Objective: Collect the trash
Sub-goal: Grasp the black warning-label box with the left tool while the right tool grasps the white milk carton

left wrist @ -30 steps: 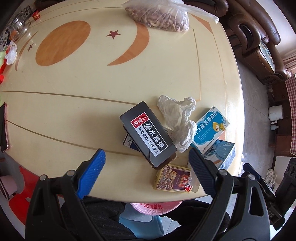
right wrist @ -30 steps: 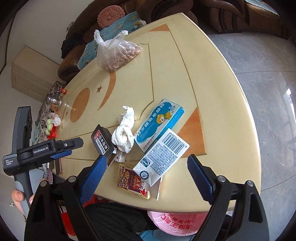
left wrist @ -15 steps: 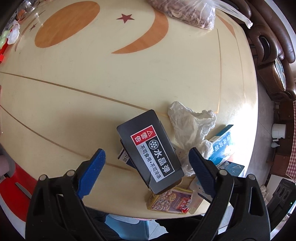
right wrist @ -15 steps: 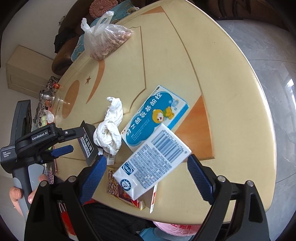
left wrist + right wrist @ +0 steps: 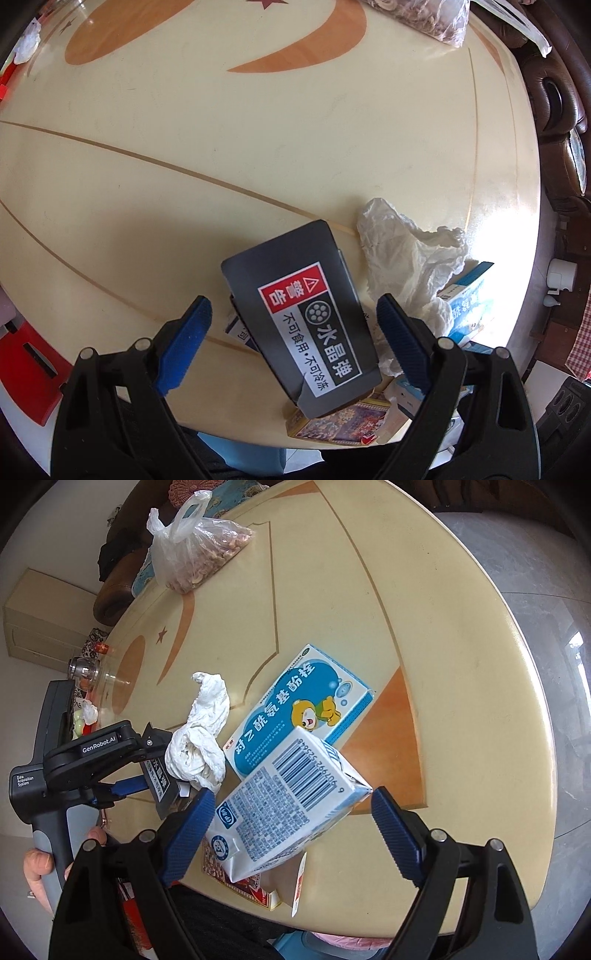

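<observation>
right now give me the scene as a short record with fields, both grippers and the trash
left gripper: open, straddling the black box
right gripper: open, either side of the milk carton
contact: none clearly visible
tissue: crumpled, between the black box and the blue medicine box
red patterned box: at the near edge, partly under the others
surface: yellow table
far end: bag of nuts
</observation>
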### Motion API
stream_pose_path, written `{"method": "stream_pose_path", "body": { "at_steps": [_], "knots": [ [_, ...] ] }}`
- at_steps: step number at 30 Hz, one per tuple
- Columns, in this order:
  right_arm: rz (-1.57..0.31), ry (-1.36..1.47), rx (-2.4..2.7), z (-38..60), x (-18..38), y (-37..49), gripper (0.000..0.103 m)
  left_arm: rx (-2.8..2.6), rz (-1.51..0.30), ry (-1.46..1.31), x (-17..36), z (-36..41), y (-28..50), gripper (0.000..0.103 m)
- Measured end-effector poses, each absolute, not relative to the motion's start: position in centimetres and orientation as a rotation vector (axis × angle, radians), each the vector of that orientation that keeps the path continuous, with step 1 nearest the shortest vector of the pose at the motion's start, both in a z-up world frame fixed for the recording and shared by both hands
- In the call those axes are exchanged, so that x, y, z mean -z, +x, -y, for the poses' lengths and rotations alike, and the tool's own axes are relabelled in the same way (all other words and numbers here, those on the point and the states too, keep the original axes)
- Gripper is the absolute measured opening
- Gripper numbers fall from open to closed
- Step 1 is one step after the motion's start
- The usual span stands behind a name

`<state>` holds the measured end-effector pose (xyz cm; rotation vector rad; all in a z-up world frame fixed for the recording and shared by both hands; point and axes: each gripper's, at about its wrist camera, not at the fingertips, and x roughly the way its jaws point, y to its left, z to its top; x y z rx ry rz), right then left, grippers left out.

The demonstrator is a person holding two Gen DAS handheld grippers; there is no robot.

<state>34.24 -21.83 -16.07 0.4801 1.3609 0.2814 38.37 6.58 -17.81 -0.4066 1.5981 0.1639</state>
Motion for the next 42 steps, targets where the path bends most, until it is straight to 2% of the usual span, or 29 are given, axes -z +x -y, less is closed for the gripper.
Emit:
{"method": "stream_pose_path", "body": {
  "at_steps": [6, 11, 25, 30, 33, 39, 40, 41, 42],
  "knots": [
    [-1.396, 0.581, -0.283, 22.2, 16.7, 34.1, 0.073, -0.172, -1.633, -0.441, 19.1, -8.4, 38.9, 0.089],
    [-1.392, 0.554, -0.312, 21.8, 16.0, 33.7, 0.059, -0.182, -1.641, -0.425, 19.6, -8.7, 39.1, 0.085],
    [-1.439, 0.423, -0.212, 20.4, 15.0, 34.3, 0.060, -0.154, -1.662, -0.379, 19.8, -6.9, 40.3, 0.085],
    [-1.449, 0.275, -0.161, 18.0, 14.1, 34.7, 0.060, -0.150, -1.665, -0.388, 19.8, -6.8, 40.4, 0.085],
    [-1.495, 0.245, -0.149, 17.8, 13.6, 34.7, 0.056, -0.139, -1.672, -0.371, 19.9, -6.6, 40.2, 0.085],
    [-1.566, 0.405, -0.111, 19.3, 14.8, 34.4, 0.056, -0.115, -1.682, -0.336, 19.7, -6.0, 40.1, 0.085],
    [-1.570, 0.346, -0.064, 19.0, 15.0, 34.5, 0.055, -0.112, -1.684, -0.332, 19.8, -5.9, 40.2, 0.085],
    [-1.569, 0.282, -0.032, 18.7, 15.3, 34.5, 0.048, -0.107, -1.686, -0.328, 19.8, -5.8, 40.2, 0.085],
    [-1.567, 0.297, -0.035, 18.7, 15.7, 34.4, 0.048, -0.101, -1.687, -0.326, 19.7, -5.7, 40.3, 0.085]
  ]
}}
